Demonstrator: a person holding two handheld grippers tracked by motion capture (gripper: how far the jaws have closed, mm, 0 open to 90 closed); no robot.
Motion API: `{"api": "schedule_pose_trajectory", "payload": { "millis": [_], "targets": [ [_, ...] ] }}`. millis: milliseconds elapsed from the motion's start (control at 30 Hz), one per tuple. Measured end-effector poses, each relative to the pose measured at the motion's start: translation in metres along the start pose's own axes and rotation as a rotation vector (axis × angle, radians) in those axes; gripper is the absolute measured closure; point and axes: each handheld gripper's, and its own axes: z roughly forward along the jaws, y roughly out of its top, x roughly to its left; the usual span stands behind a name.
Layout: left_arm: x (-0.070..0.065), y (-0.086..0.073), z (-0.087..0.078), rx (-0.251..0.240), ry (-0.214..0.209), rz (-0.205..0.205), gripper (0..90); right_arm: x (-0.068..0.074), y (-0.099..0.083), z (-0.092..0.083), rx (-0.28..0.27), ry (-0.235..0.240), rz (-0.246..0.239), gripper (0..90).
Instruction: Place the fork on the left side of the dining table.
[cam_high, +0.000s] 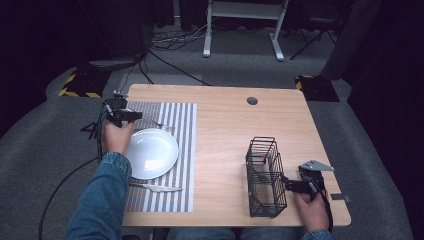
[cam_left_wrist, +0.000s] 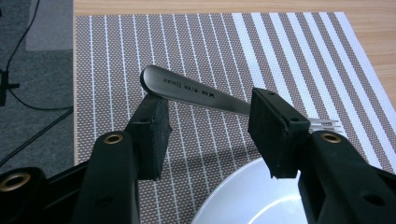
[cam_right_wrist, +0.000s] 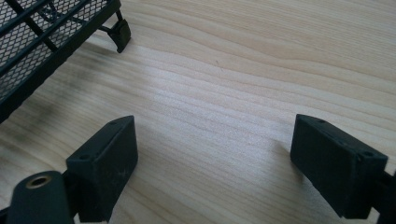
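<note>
From the high view we see a wooden table (cam_high: 235, 125) with a striped placemat (cam_high: 175, 150) on its left part. A white plate (cam_high: 151, 152) lies on the mat, and a knife (cam_high: 155, 187) lies on the mat just in front of the plate. Our left gripper (cam_high: 131, 116) sits at the plate's far edge, over a fork (cam_high: 162, 124) on the mat. A black wire basket (cam_high: 265, 176) stands on the right part of the table, and our right gripper (cam_high: 289, 186) is just beside its right wall.

In the left gripper view, the fork's handle (cam_left_wrist: 196, 91) lies across the mat between the parted jaws; whether the left pad (cam_left_wrist: 152, 126) touches it we cannot tell. The plate's rim (cam_left_wrist: 243, 196) shows below.

In the right gripper view, the jaws stand wide apart over bare wood, with the basket's corner (cam_right_wrist: 42, 32) at upper left.
</note>
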Motion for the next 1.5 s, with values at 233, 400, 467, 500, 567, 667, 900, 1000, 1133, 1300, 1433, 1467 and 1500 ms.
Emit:
{"api": "schedule_pose_trajectory", "payload": {
  "millis": [233,400,467,500,567,667,900,1000,1133,1300,1433,1467,1500],
  "targets": [
    [-0.002,-0.003,0.006,0.018,-0.006,0.007,48.7,0.0,0.0,0.0,0.0,0.0,0.001,14.9],
    [-0.003,-0.004,0.011,0.021,-0.011,0.007,48.8,0.0,0.0,0.0,0.0,0.0,0.0,15.0],
    [-0.003,-0.002,0.012,0.023,-0.01,0.006,48.9,0.0,0.0,0.0,0.0,0.0,0.0,15.0],
    [-0.003,-0.002,0.013,0.025,-0.009,0.008,48.9,0.0,0.0,0.0,0.0,0.0,0.0,15.0],
    [-0.004,-0.001,0.013,0.019,-0.013,0.001,49.1,0.0,0.0,0.0,0.0,0.0,-0.001,14.9],
    [-0.004,-0.001,0.015,0.025,-0.013,0.006,49.1,0.0,0.0,0.0,0.0,0.0,0.0,15.0],
    [-0.001,-0.003,0.015,0.02,-0.016,-0.008,48.7,0.0,0.0,0.0,0.0,0.0,0.001,15.0],
    [-0.002,-0.002,0.013,0.002,-0.015,0.002,48.6,0.0,0.0,0.0,0.0,-0.001,-0.001,15.0],
    [-0.003,0.002,0.011,-0.012,-0.012,0.012,47.4,0.0,0.0,0.0,0.0,0.0,0.0,15.0],
    [-0.003,0.015,0.018,0.003,0.004,0.039,44.5,0.0,0.0,0.0,0.0,-0.001,-0.001,15.0],
    [-0.002,0.026,0.03,0.028,0.01,0.041,44.0,0.0,0.0,0.0,0.0,-0.001,0.001,15.0],
    [0.0,0.027,0.034,0.033,0.003,0.037,43.8,0.0,0.0,0.0,0.0,-0.001,0.001,14.9],
    [0.001,0.029,0.038,0.045,-0.002,0.029,43.8,0.0,0.0,0.0,-0.001,-0.001,0.001,15.0]
  ]
}}
